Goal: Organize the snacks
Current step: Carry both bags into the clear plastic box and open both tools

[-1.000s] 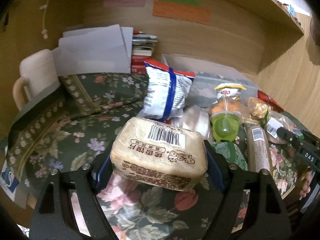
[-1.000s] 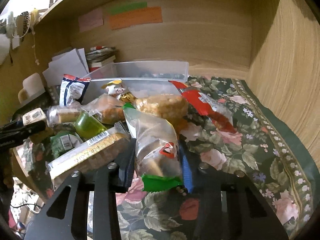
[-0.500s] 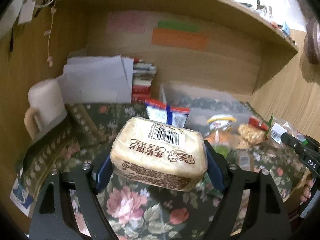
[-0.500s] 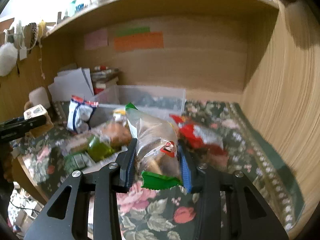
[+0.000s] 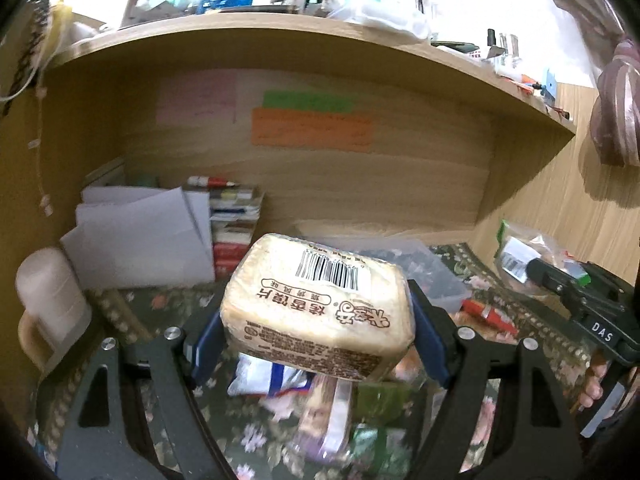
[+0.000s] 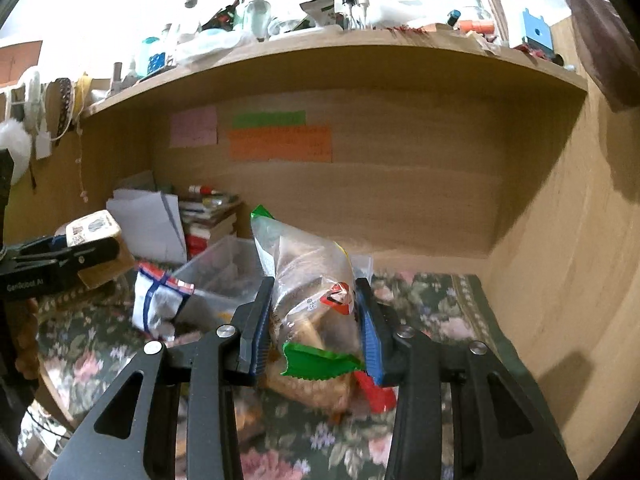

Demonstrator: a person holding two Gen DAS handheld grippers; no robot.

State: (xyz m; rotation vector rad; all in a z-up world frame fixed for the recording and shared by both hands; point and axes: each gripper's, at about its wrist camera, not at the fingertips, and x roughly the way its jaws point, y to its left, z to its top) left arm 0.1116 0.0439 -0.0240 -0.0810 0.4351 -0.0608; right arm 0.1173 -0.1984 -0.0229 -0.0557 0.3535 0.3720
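Observation:
My left gripper point(image 5: 316, 320) is shut on a tan pack of bread slices point(image 5: 320, 304) with a barcode label and holds it high above the flowered cloth. My right gripper point(image 6: 314, 308) is shut on a clear snack bag point(image 6: 308, 280) with green ends, also lifted. A clear plastic bin point(image 6: 218, 276) stands behind it on the cloth and also shows in the left wrist view point(image 5: 424, 268). More snack packs lie below, among them a white and blue bag point(image 6: 156, 300) and a red packet point(image 5: 484, 314). The left gripper with the bread shows at the left of the right wrist view point(image 6: 80, 256).
A wooden shelf point(image 6: 360, 64) spans overhead, with wooden walls behind and at the right point(image 6: 568, 248). Papers point(image 5: 148, 236), stacked books point(image 5: 236, 220) and a cream mug point(image 5: 48, 304) stand at the back left. The table's front edge point(image 6: 56, 392) is at the lower left.
Both grippers have risen with their loads and tilted up; the snack pile has dropped low in both views and the overhead shelf has come into sight.

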